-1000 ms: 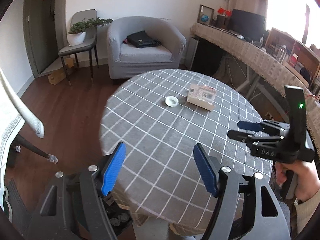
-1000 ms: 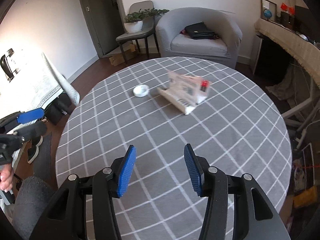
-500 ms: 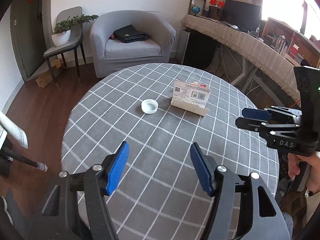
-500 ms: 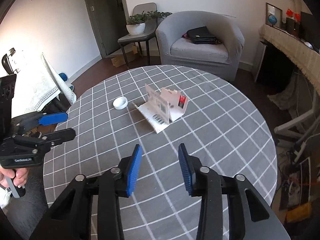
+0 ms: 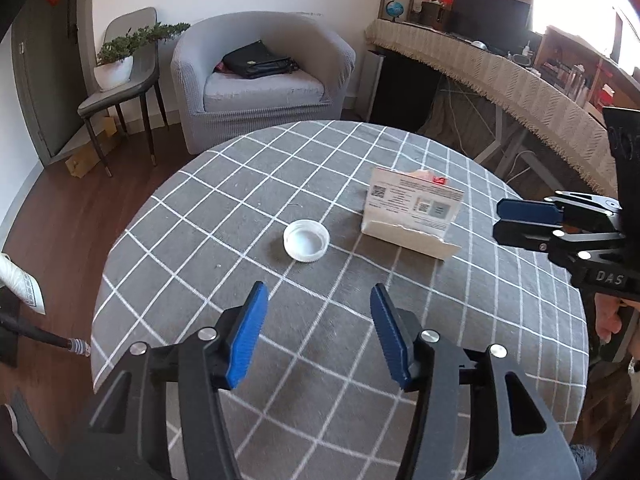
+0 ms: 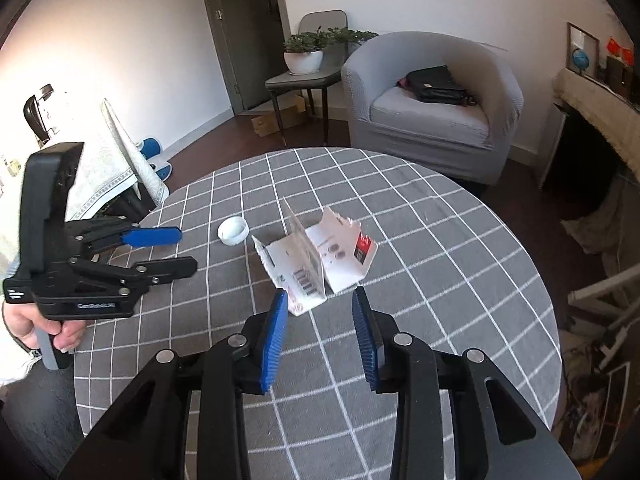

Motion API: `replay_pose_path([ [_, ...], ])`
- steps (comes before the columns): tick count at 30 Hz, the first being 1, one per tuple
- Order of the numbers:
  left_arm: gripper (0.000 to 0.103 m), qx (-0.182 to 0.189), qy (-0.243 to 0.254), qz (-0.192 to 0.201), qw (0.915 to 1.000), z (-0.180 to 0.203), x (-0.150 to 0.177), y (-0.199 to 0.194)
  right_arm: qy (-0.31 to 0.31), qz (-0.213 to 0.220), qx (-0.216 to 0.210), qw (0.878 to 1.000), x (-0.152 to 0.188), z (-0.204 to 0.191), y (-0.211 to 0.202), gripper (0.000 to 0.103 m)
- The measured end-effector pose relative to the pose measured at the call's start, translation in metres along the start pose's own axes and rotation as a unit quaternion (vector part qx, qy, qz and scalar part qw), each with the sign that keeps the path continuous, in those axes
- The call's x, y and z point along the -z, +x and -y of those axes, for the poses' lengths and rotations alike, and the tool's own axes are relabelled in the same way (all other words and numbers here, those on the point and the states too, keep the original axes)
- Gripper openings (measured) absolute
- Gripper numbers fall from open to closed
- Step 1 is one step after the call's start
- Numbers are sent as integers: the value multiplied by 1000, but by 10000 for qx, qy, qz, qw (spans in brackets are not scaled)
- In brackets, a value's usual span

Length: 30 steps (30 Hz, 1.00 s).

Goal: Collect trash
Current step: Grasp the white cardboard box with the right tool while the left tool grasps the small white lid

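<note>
On the round table draped in a grey cloth with a white grid (image 5: 224, 216), two pieces of trash are seen. To the left lies a small white plastic bottle cap (image 5: 306, 239), open side up, just ahead of the left gripper (image 5: 316, 336), whose blue-padded jaws are held well apart with nothing between them. The cap is judged light, rigid and rather slick — a pinch across its ribbed rim would be the surest hold, since it could skid on the cloth if nudged.

To the right of the cap, close by but apart from it, a torn-open white cardboard package with printed codes (image 6: 316, 258) stands propped on its flaps. It is probably empty, though its inside is not clearly shown. It is judged very light and easily crushed; an upright panel could be taken edge-on between the pads. The right gripper (image 6: 320, 336) hovers just short of its near corner — jaws parted, nothing held.
</note>
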<state>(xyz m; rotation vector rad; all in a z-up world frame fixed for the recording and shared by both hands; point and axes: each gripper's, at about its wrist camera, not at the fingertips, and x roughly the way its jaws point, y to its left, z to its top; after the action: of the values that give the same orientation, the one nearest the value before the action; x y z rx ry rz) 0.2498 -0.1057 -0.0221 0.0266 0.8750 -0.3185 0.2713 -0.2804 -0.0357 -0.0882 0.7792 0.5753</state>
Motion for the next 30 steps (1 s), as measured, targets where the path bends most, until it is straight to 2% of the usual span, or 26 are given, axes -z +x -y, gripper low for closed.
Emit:
replay_pose_path([
  [17,55,-27,116,-154,9998,-13,-28,42,-482,-285,-227,9982,-19,4,33,33],
  [23,33,-55,231,-106,9997,-15,-31,46,-596,-387,-228,9972,-22,0,44,33],
  [30,32,131,170,-90,9997,-20,-20,34,-681,-482,-235,9962,-29,-8,59,33],
])
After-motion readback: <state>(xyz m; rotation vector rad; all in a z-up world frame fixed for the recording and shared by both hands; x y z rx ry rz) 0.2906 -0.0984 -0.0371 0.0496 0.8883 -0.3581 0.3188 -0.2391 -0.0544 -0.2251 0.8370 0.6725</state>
